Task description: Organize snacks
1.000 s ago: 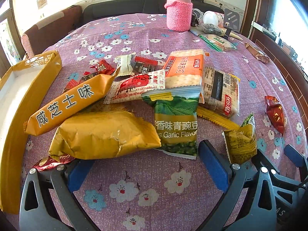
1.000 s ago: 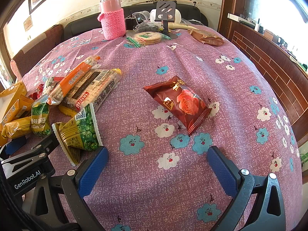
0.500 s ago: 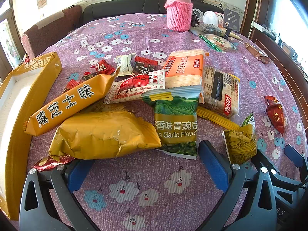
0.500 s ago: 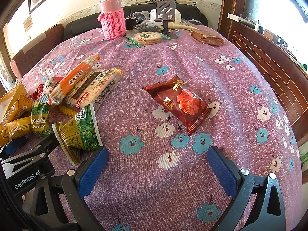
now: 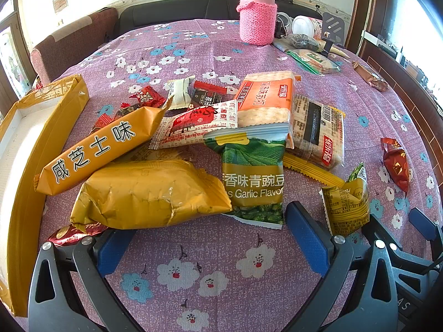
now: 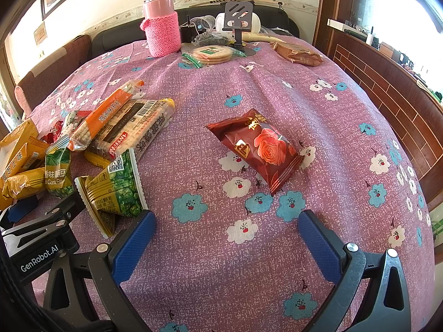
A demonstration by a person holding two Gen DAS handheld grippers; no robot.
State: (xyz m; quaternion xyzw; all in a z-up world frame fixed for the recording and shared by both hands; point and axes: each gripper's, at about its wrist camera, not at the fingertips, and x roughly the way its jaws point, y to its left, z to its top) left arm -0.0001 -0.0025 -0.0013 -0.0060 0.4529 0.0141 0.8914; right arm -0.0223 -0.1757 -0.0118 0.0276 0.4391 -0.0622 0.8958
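A pile of snack packs lies on the purple flowered tablecloth (image 5: 221, 262). My left gripper (image 5: 210, 238) is open and empty, just short of a crumpled yellow pack (image 5: 146, 193) and a green garlic pea bag (image 5: 254, 174). A long orange pack (image 5: 97, 149), a red-white pack (image 5: 196, 124) and an orange cracker pack (image 5: 265, 102) lie behind. An open yellow box (image 5: 27, 144) stands at the left. My right gripper (image 6: 224, 232) is open and empty, short of a dark red rose pack (image 6: 260, 146). A small green-yellow pea pack (image 6: 113, 191) lies by its left finger.
A pink flask in a knitted sleeve (image 5: 257, 13) stands at the back, with a phone stand (image 6: 238, 25), a round cracker bag (image 6: 213, 54) and a brown pack (image 6: 296, 54). A sofa (image 5: 171, 11) lies beyond the table. A brick-patterned wall (image 6: 387, 88) runs on the right.
The yellow box at the left has shifted slightly in the left wrist view. Both grippers stay open and almost still.
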